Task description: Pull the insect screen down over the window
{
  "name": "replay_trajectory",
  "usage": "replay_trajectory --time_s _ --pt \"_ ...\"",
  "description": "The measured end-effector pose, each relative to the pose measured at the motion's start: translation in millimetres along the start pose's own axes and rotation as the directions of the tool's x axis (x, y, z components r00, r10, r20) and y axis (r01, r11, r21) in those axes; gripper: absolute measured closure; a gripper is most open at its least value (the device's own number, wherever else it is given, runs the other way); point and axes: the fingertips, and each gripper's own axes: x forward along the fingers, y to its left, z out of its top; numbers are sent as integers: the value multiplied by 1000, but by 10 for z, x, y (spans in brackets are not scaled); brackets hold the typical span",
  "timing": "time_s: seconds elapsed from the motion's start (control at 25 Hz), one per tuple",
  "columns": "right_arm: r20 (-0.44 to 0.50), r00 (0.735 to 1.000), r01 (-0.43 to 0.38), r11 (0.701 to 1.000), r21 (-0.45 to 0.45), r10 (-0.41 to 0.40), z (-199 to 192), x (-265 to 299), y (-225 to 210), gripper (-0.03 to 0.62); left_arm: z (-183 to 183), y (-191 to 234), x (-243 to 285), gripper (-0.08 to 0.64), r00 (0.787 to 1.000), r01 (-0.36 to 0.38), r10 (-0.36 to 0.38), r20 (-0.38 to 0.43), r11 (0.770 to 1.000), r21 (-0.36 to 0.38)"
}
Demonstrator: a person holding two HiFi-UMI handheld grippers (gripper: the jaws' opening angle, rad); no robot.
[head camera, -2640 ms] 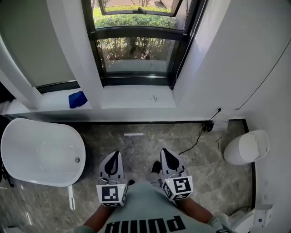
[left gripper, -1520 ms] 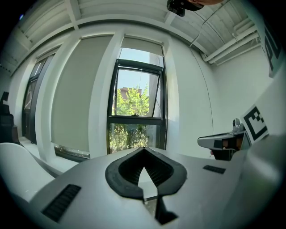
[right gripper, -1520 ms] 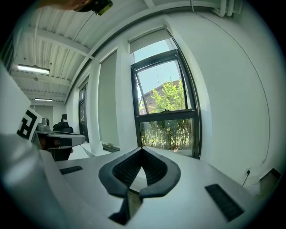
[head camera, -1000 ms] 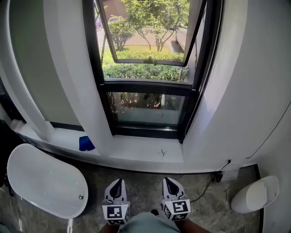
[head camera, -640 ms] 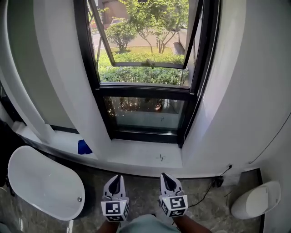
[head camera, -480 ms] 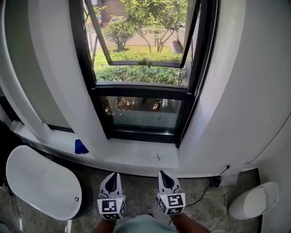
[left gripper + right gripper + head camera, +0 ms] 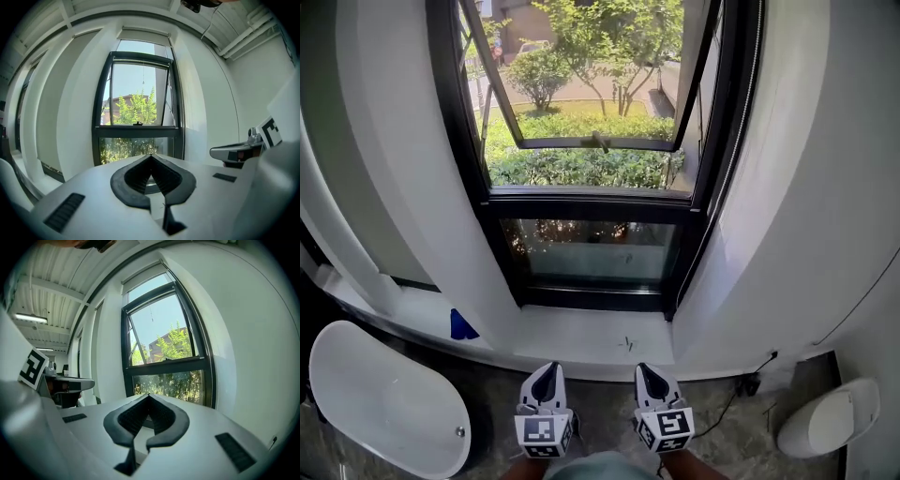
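Both grippers are clenched on nothing: the left gripper and right gripper sit low and near, side by side, pointing at the window. The insect screen seems rolled up in its pale housing across the window's top, with a thin pull cord hanging below it. It lies high and far from both tools, neither clearly nearer, and its travel runs straight down
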Motion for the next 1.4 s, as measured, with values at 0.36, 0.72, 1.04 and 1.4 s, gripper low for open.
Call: replay_trajectory --time_s 0.36,0.72,1.04,1.4 --pt "-11 996 85 992 -95 -86 346 956 -125 595 338 594 1019 548 994 111 -111 8 993 41" --pt "62 991 128 977 -168 -119 930 1951 73 595 802 1323 1768 548 973 227 -228 21 972 61" --pt "107 987 150 928 -341 -121 1576 2518 29 595 1250 1857 2319 546 967 240 -251 36 952 190" --pt "190 980 165 797 -581 -65 2827 2970 -256 592 2317 2201 2633 463 955 259 -287 77 930 263"
